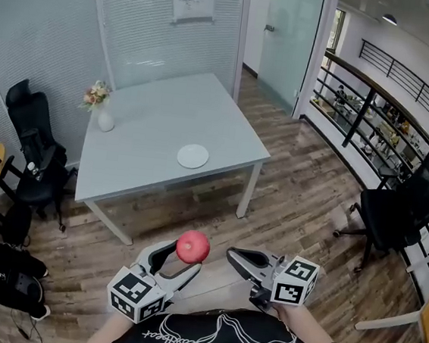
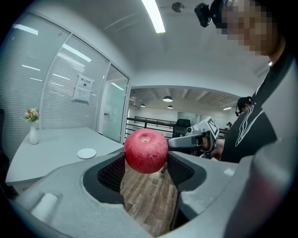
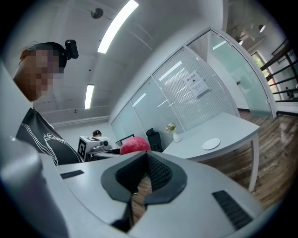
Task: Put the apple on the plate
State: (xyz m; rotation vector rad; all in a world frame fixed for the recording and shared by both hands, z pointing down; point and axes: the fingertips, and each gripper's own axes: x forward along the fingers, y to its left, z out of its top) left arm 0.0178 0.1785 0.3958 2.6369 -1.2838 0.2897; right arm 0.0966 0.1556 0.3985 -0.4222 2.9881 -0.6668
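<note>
Your left claw (image 1: 185, 258) gripped the apple (image 1: 193, 246). Your right claw (image 1: 234, 256) was clenched on nothing. The plate (image 1: 192, 155) lay on the table (image 1: 148, 114), well apart.

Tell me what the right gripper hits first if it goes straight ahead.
Most likely the apple in the left gripper, straight ahead of the right gripper, though depth is hard to judge.
</note>
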